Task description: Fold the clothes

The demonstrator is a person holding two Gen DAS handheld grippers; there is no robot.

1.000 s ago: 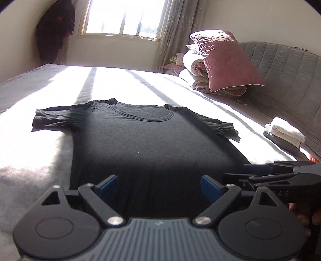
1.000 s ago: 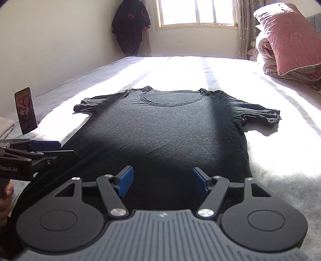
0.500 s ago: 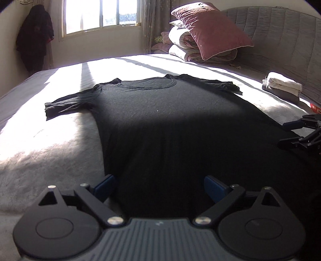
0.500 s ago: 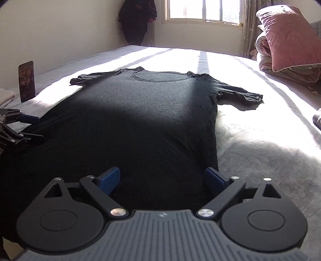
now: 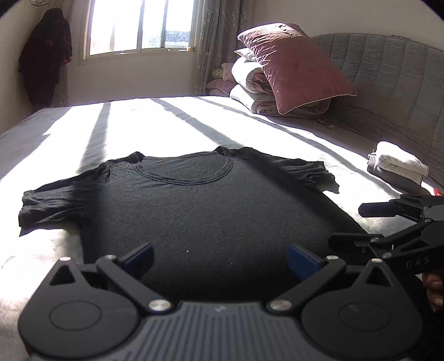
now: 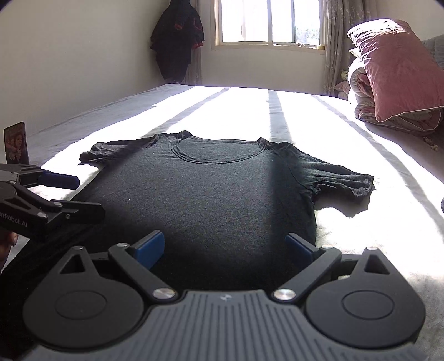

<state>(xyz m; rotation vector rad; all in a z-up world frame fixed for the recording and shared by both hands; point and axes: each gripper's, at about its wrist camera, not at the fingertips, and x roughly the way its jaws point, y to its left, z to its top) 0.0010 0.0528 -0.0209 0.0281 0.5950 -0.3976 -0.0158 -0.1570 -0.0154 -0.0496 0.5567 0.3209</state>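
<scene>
The sunlit bed carries the work. Nearest me, my left gripper and right gripper have just been opening, now spread and empty. Beyond, the black T-shirt lies flat, ready for folding.

Background stuff we can spot: a dusty-pink pillow leaning on a rolled white duvet at the bed's far right corner, right up against the grey padded headboard. We've also got a small folded white cloth along the right edge. A dark coat hangs beside the sunny window, and a picture card stands upright at the left edge.
</scene>
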